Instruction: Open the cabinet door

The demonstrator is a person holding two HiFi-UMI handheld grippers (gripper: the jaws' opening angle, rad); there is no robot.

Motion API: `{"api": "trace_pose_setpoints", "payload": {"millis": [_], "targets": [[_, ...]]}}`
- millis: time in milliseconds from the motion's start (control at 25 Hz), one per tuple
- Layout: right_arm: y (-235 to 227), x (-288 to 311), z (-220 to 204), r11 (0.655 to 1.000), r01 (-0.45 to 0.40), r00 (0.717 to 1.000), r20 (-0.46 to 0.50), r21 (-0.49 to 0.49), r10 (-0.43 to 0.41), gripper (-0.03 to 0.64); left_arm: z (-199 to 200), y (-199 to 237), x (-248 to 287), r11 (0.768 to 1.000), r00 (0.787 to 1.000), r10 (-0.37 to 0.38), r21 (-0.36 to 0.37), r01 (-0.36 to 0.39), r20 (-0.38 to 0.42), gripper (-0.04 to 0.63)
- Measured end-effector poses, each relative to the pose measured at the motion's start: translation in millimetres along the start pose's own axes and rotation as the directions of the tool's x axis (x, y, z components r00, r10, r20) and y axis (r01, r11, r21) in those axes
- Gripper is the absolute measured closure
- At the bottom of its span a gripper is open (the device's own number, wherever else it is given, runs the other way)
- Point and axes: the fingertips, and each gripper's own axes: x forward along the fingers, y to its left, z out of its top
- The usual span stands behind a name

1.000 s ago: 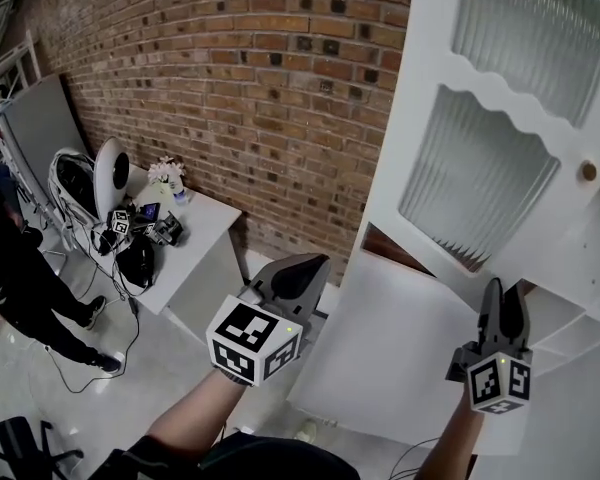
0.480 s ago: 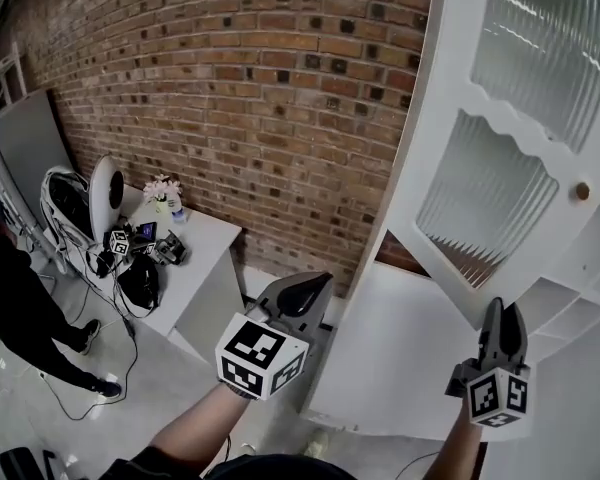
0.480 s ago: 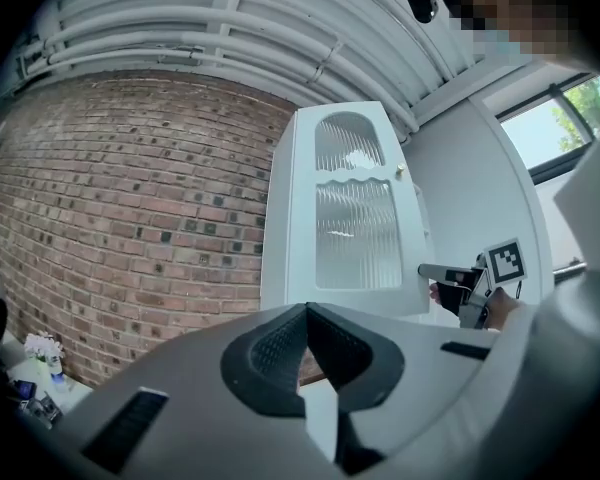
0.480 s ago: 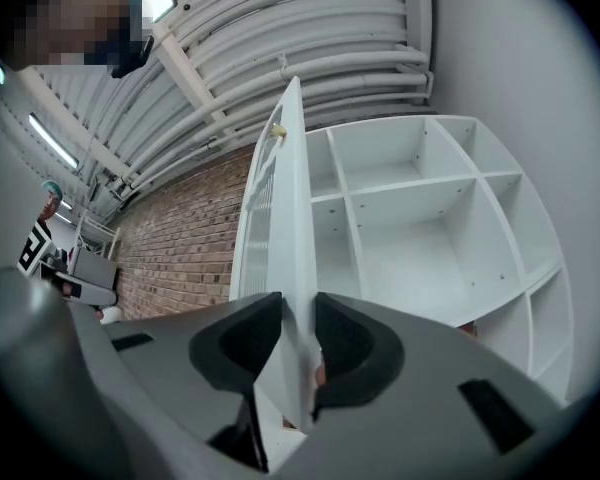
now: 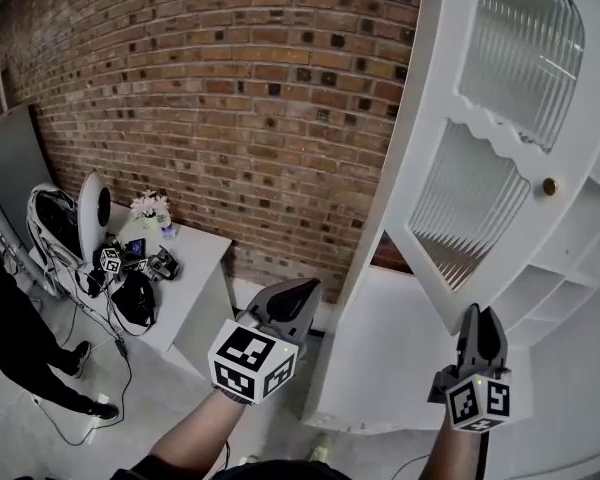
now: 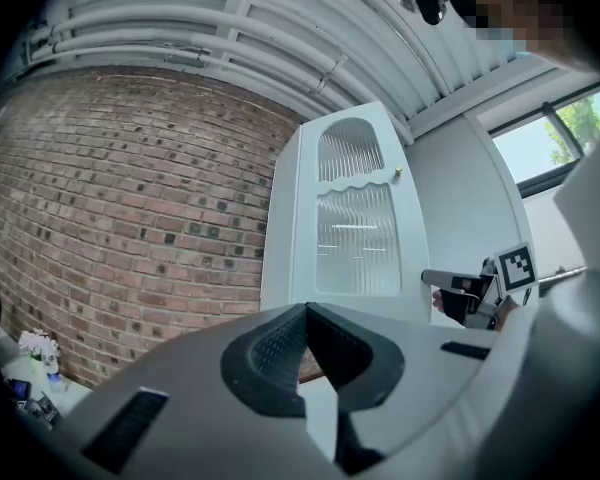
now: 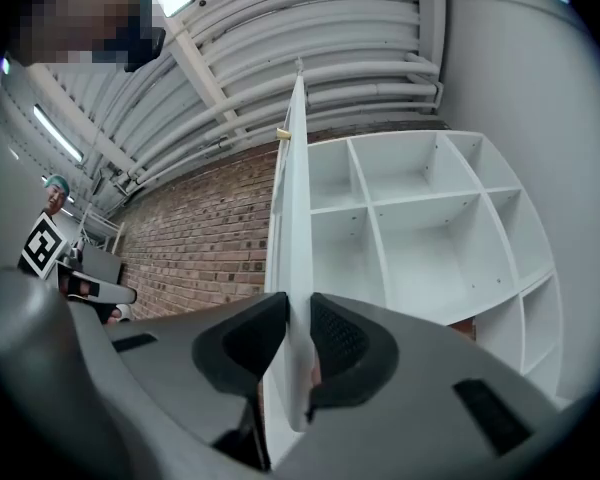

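The white cabinet door with ribbed glass panes and a small brass knob stands swung open, away from the shelves. My right gripper is at the door's lower free edge. In the right gripper view the door's thin edge sits between the pads, both touch it, and the jaws are closing on it. My left gripper hangs in front of the door's outer face, apart from it. Its jaws are shut with nothing in them.
Open white shelf compartments lie behind the door. A brick wall runs along the left. A white table with devices and cables stands at the wall, and a person stands at the far left.
The door has swung further open, toward the brick wall. Both grippers have moved along with it, and the right jaws have narrowed on the door's edge.
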Motion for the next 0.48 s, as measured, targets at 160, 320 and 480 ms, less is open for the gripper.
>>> {"api": "trace_pose_setpoints", "payload": {"millis": [160, 320, 480], "targets": [[27, -7, 2, 0.999, -0.031, 0.999, -0.007, -0.007, 0.031, 0.555, 2, -1, -6, 1.0, 1.0, -0.018, -0.004, 0.018, 0.003, 0.592], [61, -9, 3, 0.996, -0.083, 0.997, -0.012, -0.017, 0.083, 0.56, 5, 1, -15, 1.0, 1.0, -0.026, -0.003, 0.026, 0.01, 0.592], [91, -9, 3, 0.991, -0.132, 0.991, -0.014, -0.021, 0.132, 0.558, 7, 3, -25, 1.0, 1.0, -0.028, 0.004, 0.028, 0.013, 0.592]]}}
